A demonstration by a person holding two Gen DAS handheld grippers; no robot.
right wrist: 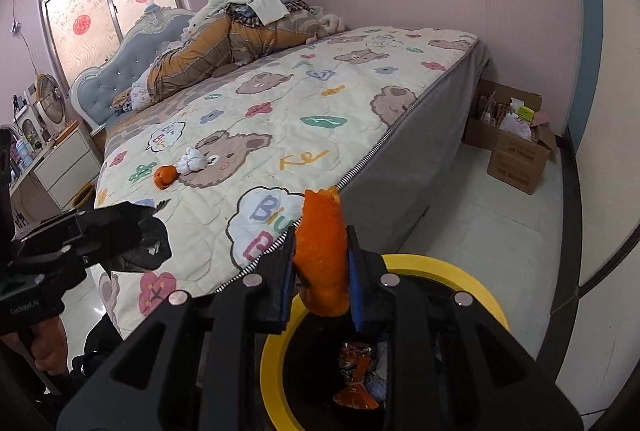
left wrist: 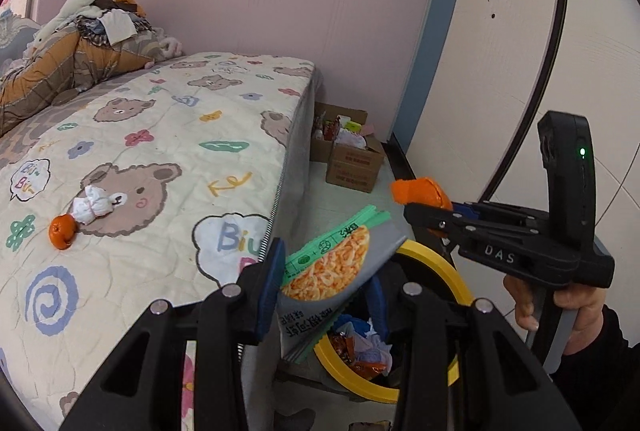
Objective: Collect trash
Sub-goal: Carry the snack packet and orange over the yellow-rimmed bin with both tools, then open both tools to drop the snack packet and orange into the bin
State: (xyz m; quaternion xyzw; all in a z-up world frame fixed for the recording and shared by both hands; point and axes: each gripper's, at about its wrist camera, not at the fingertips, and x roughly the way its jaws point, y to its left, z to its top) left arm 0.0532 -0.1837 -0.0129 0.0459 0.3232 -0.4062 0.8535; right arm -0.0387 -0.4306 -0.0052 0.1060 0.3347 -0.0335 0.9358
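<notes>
Right wrist: 1 orange peel [right wrist: 322, 255] gripped, 1 yellow-rimmed bin [right wrist: 452, 269] below.

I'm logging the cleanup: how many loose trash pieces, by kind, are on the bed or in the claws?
Orange peel: 2 (right claw, bed)
Snack wrapper: 1 (left claw)
Crumpled white tissue: 1 (bed)
Total: 4

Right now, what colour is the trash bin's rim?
Yellow: the trash bin rim shows best in the right wrist view.
</notes>
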